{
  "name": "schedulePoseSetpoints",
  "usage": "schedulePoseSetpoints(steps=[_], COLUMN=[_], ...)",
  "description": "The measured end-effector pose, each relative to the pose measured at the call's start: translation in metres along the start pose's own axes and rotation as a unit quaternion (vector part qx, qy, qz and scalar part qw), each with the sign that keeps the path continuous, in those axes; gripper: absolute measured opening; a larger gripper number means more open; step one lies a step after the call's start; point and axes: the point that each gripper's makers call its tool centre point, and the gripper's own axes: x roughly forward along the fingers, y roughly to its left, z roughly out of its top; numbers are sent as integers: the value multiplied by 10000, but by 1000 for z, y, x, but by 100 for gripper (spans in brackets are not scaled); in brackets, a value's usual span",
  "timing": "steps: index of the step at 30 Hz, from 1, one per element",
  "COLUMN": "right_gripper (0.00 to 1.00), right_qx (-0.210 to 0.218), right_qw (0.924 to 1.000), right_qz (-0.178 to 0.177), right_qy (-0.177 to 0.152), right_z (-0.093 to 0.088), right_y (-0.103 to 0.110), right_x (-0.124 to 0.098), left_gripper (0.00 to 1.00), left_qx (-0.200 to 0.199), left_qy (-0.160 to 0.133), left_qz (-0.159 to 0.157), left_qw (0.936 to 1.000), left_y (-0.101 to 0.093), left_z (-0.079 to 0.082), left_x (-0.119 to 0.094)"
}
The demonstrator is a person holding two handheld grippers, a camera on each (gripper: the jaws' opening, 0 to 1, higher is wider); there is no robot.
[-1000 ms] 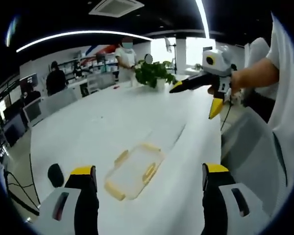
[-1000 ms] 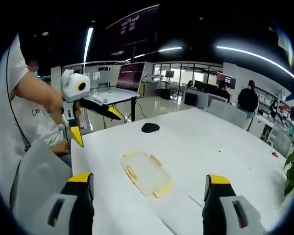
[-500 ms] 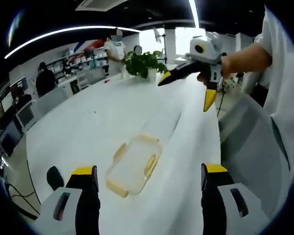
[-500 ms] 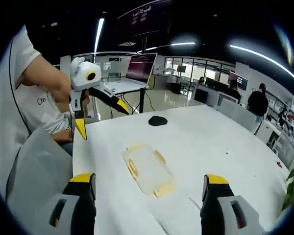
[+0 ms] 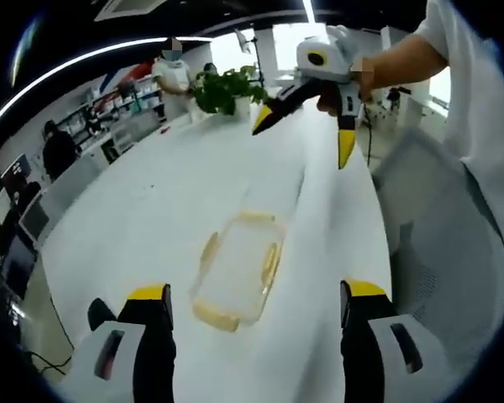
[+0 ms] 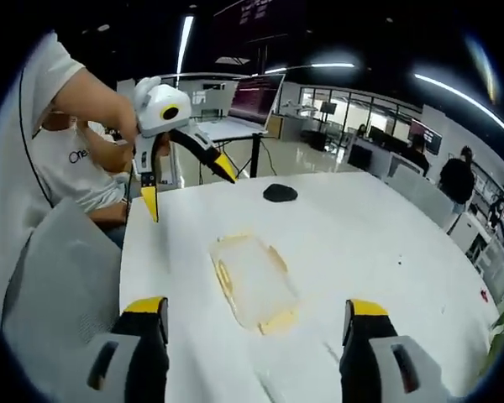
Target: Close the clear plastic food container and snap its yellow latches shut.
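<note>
In the left gripper view, the white table [image 5: 160, 201] is stretching wide and bare to the left of the clear plastic food container [image 5: 238, 269], which is lying flat near the table's right edge with its yellow latches [image 5: 271, 262] along its sides. The left gripper [image 5: 250, 306] is hovering above it, jaws spread wide and gripping nothing. Farther right, the right gripper [image 5: 307, 134] is hanging in the air in a hand [image 5: 332, 96], jaws parted and empty, well apart from the container.

In the right gripper view, the left gripper [image 6: 189, 189] is hanging over the table's left edge. A dark object [image 6: 280, 192] is sitting beyond the container [image 6: 250, 281], and open tabletop is extending rightward.
</note>
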Motion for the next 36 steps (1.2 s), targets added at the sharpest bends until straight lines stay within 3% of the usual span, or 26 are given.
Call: schedulePoseSetpoints(steps=[6,17,21,36], right_gripper=[84,78,70,63], right_qx=[-242,-360,-557,-678], right_qw=[9993,9973,9953,9914], right_qz=[138,435,583,731], right_qy=[240,470,542,852], right_z=[-8,-17,-19,-33], right_y=[-3,-3,-4,-16], right_x=[9,25,29,48], left_gripper=[77,75,74,67], left_qx=[389,728,784,969], left_qy=[263,519,616,987], left_qz=[-194,-332,-422,-661], left_qw=[9987,9954,9941,9882], left_y=[2,17,21,31], left_z=[-9,-15,-21,-43], left_x=[9,21,26,41])
